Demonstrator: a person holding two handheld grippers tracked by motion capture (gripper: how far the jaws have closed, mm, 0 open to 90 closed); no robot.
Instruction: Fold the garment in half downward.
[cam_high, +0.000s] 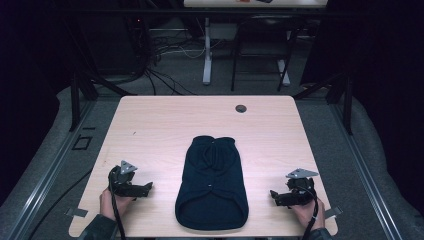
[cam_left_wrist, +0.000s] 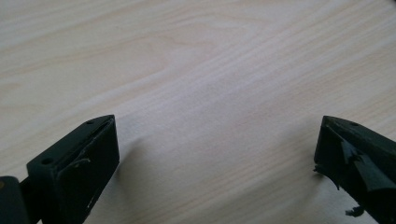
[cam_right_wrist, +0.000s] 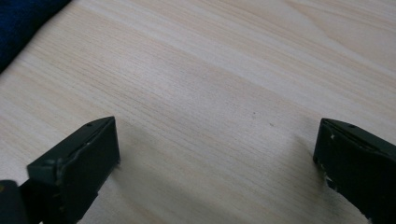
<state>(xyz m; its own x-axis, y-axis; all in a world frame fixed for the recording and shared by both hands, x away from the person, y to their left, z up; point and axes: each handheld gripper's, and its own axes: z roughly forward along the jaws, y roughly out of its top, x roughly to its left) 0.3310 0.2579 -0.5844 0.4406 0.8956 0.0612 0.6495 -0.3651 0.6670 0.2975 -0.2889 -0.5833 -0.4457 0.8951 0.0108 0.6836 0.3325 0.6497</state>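
We see a pale wood-grain bench (cam_high: 150, 130). At its near middle lies a dark navy garment (cam_high: 212, 182), flat, no readable label. Our left claw (cam_high: 145, 189) and right claw (cam_high: 276, 196) flank it, jaws wide, empty.

A dark blue garment (cam_high: 212, 184) lies at the tabletop's (cam_high: 165, 120) near edge, between the left gripper (cam_high: 148, 187) and right gripper (cam_high: 274, 194), each resting apart from it.

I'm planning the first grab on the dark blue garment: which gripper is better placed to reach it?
Roughly even, slightly the right gripper: open, its own view catches the dark blue garment. The left gripper, also open, faces bare table.
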